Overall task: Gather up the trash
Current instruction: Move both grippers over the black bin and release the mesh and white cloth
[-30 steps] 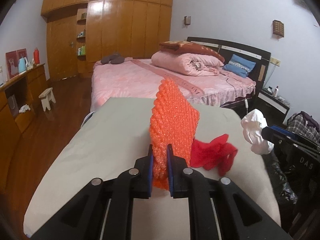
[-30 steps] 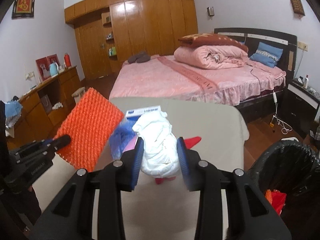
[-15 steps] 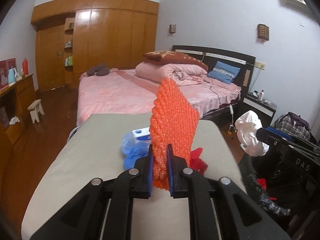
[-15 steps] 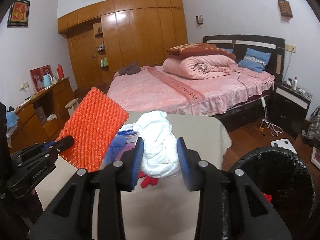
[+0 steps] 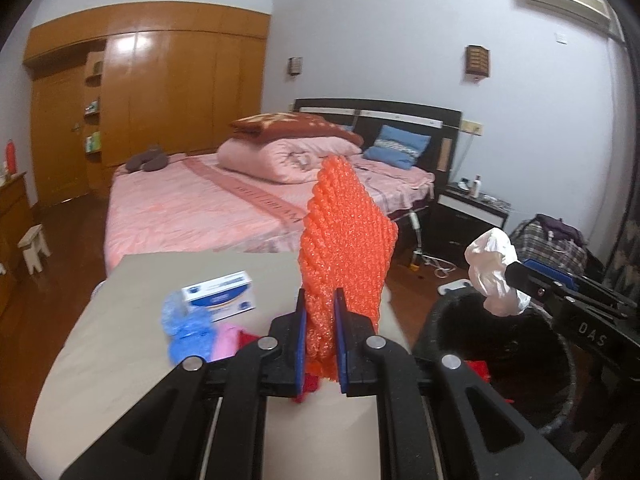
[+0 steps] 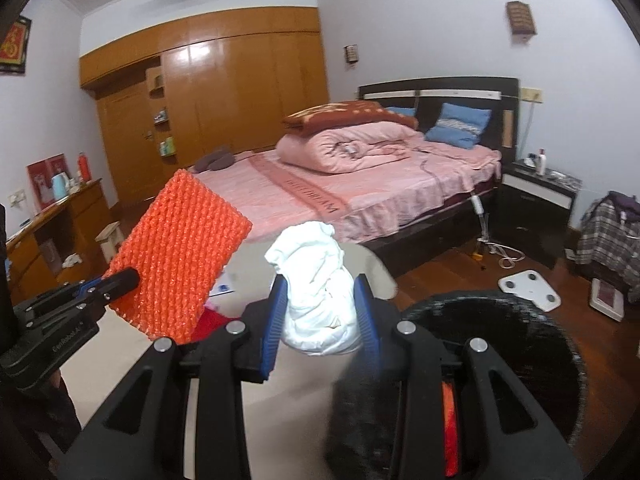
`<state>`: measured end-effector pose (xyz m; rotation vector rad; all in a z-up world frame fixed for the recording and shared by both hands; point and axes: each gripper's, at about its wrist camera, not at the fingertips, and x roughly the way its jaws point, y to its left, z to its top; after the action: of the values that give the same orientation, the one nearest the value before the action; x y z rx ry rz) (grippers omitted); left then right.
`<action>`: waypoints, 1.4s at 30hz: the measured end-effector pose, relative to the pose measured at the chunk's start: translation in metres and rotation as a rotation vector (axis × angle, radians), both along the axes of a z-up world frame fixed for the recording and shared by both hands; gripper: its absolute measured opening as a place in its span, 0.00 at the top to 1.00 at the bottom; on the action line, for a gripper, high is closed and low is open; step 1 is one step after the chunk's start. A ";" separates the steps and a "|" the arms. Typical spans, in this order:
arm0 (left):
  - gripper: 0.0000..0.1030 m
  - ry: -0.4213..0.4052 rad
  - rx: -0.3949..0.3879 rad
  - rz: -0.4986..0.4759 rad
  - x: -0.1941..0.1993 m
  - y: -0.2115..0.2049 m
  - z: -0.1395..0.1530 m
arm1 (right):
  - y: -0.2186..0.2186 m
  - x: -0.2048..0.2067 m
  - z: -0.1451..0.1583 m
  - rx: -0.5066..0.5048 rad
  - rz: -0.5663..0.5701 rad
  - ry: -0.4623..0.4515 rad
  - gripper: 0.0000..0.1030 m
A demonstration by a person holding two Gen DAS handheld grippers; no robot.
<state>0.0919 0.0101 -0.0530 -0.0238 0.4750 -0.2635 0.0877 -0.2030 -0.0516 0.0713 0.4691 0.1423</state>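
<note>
Left gripper (image 5: 320, 336): clamps orange foam net (image 5: 344, 256), frame centre.
Right gripper (image 6: 320, 316): clamps white wad (image 6: 316, 288) beside black bin (image 6: 520, 320), lower right.
Done: red scrap lies binned.
Left: blue, pink scraps on table (image 5: 120, 344).

Orange foam net (image 5: 346, 248), knobbly mesh pattern. White wad (image 6: 316, 300), crumpled. Grippers: black bodies, blue pads (image 5: 302, 344). Table (image 5: 120, 360): plain beige. Box (image 5: 220, 296): white with blue print. Blue bag (image 5: 186, 330), beside it pink scrap (image 5: 226, 342) and red scrap (image 5: 248, 338). Bin (image 6: 532, 360): black liner, a red piece inside. Bed (image 6: 360, 196): pink cover with a darker lettered band; blue pillow (image 6: 458, 124); brown patterned blanket (image 6: 344, 114). Wardrobe (image 6: 224, 92): glossy orange-brown wood. Bag (image 6: 608, 236): dark plaid.
</note>
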 end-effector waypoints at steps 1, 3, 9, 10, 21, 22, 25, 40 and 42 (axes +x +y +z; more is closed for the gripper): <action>0.88 -0.002 0.000 -0.011 0.000 -0.005 0.000 | -0.007 -0.002 0.000 -0.001 -0.015 -0.001 0.68; 0.88 -0.009 -0.001 -0.042 0.000 -0.018 0.002 | -0.018 -0.006 -0.001 -0.003 -0.039 -0.005 0.68; 0.88 -0.015 -0.005 -0.126 0.002 -0.054 0.005 | -0.054 -0.017 -0.002 -0.021 -0.121 -0.016 0.68; 0.88 -0.016 -0.005 -0.137 0.002 -0.060 0.005 | -0.060 -0.019 -0.002 -0.022 -0.136 -0.018 0.68; 0.88 -0.019 -0.008 -0.267 -0.002 -0.120 0.007 | -0.113 -0.036 -0.010 -0.039 -0.250 -0.021 0.68; 0.88 -0.019 -0.008 -0.273 -0.002 -0.125 0.007 | -0.117 -0.037 -0.011 -0.041 -0.258 -0.019 0.68; 0.88 -0.018 -0.006 -0.301 -0.002 -0.137 0.006 | -0.125 -0.040 -0.015 -0.041 -0.276 -0.010 0.68; 0.88 0.028 0.007 -0.367 0.007 -0.175 -0.011 | -0.148 -0.048 -0.037 -0.046 -0.336 0.030 0.67; 0.88 0.039 0.011 -0.375 0.011 -0.180 -0.016 | -0.150 -0.046 -0.040 -0.046 -0.340 0.040 0.67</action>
<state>0.1029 -0.1697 -0.0686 0.0714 0.5185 -0.6290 0.0417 -0.3532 -0.0914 0.1081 0.4935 -0.2038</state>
